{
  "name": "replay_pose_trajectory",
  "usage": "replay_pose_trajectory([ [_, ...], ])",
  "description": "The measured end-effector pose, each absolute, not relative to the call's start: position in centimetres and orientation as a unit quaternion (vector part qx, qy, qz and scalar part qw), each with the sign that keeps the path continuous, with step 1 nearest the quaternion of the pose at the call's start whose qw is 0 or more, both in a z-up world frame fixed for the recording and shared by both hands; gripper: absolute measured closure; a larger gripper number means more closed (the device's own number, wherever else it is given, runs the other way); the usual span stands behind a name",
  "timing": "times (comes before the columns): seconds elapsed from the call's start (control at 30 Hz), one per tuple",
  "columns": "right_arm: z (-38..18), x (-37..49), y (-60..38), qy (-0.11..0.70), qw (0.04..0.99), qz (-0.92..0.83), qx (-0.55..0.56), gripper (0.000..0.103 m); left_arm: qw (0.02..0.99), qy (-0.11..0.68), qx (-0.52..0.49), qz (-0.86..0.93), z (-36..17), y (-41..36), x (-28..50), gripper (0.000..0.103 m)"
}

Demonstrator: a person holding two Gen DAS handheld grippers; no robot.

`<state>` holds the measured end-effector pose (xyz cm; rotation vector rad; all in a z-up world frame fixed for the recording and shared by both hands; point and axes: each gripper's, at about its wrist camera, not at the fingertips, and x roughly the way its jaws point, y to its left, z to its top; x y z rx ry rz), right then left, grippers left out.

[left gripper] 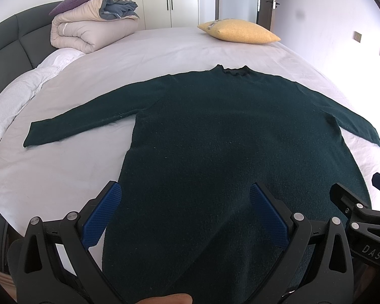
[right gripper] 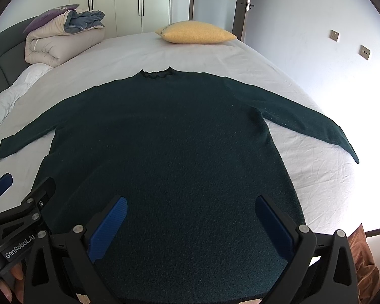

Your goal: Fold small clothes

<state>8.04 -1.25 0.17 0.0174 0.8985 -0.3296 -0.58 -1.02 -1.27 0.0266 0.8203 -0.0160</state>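
On the white bed sheet (left gripper: 164, 48), spread flat and face up: dark green sweater (left gripper: 228, 131), collar pointing away toward the yellow pillow (left gripper: 238, 33), hem nearest the cameras, both sleeves stretched out to the sides at a slight downward slant. Not yet folded, by the look of it; judged to be the very start of the task.

Left gripper (left gripper: 186, 210) hovering over the hem on the left half, blue pads spread wide, nothing between them. Right gripper (right gripper: 191, 224) likewise over the hem on the right half, pads equally wide apart, holding nothing. Each gripper also visible at the edge of the other's view.

To do this step well, probably: reach for 1 sleeve cuff (left gripper: 31, 136) with the near gripper, pinch only the top layers, lift low and carry across the chest so the sleeve lies straight over the body. Same for the other cuff (right gripper: 347, 149). Keep the cloth close to the sheet to avoid dragging the body out of line. Then pinch the 2 hem corners together and bring them up toward the collar (right gripper: 155, 74).

Knit thick and nubbly, slightly fuzzy; collar edge frilled and darker. Fabric lying smooth, no big wrinkles, likely to hold a crease softly. Rolled duvet (right gripper: 60, 41) well apart at the head end.
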Motion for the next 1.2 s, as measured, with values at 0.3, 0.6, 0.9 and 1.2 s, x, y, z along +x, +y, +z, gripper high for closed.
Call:
replay_pose_trajectory([
  [0.3, 0.0, 8.0, -1.1, 0.434, 0.887, -0.159, 0.007, 0.000, 0.917, 0.400, 0.013, -0.008, -1.6, -1.2, -0.8, 0.000],
  [0.6, -0.4, 7.7, -1.0, 0.438, 0.885, -0.159, 0.006, 0.000, 0.915, 0.402, 0.012, -0.010, -2.1, -1.5, -1.4, 0.000],
  [0.9, -0.5, 7.6, -1.0, 0.445, 0.882, -0.159, 0.007, 0.000, 0.914, 0.406, 0.010, -0.011, -2.4, -1.3, -1.3, 0.000],
  [1.2, -0.9, 7.7, -1.5, 0.453, 0.877, -0.158, 0.011, 0.000, 0.910, 0.415, 0.014, -0.017, -2.9, -1.3, -0.6, 0.000],
])
